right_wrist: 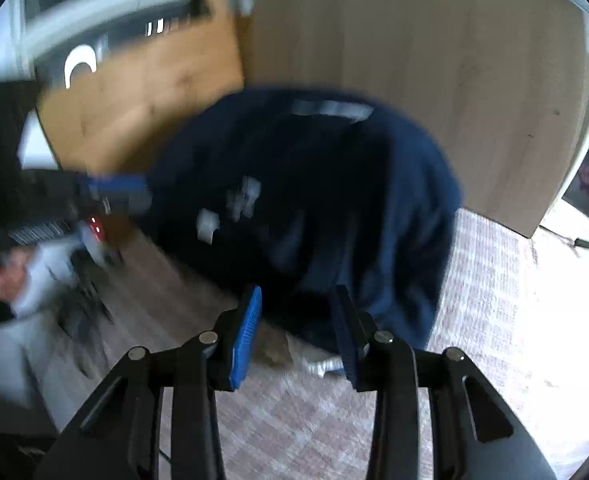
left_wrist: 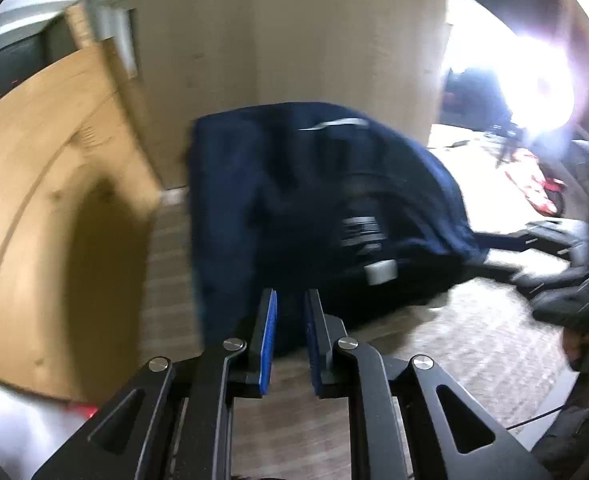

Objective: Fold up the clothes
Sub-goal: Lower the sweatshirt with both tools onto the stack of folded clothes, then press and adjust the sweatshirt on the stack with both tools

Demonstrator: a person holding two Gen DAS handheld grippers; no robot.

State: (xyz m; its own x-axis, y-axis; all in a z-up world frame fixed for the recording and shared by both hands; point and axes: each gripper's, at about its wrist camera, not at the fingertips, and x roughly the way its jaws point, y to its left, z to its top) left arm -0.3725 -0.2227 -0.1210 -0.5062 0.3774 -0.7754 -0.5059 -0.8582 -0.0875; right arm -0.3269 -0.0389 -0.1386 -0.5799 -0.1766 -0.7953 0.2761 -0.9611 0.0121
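Note:
A dark navy garment point(left_wrist: 294, 200) lies in a rumpled heap on a pale woven surface point(left_wrist: 454, 352), with a light strip near its top edge and small white patches on its front. My left gripper point(left_wrist: 290, 300) is at its near edge, blue pads a narrow gap apart, and nothing is clearly pinched between them. In the right wrist view the same garment point(right_wrist: 354, 200) fills the middle. My right gripper point(right_wrist: 296, 294) stands open at its lower edge, the cloth just beyond the fingertips. Both views are blurred by motion.
A pale wood cabinet point(left_wrist: 294, 40) stands right behind the garment, with an orange-brown wooden board point(left_wrist: 46, 200) to its left. Dark gear point(left_wrist: 562, 276) lies to the right, under a bright glare. The other gripper and a hand show, blurred, at the left point(right_wrist: 110, 194).

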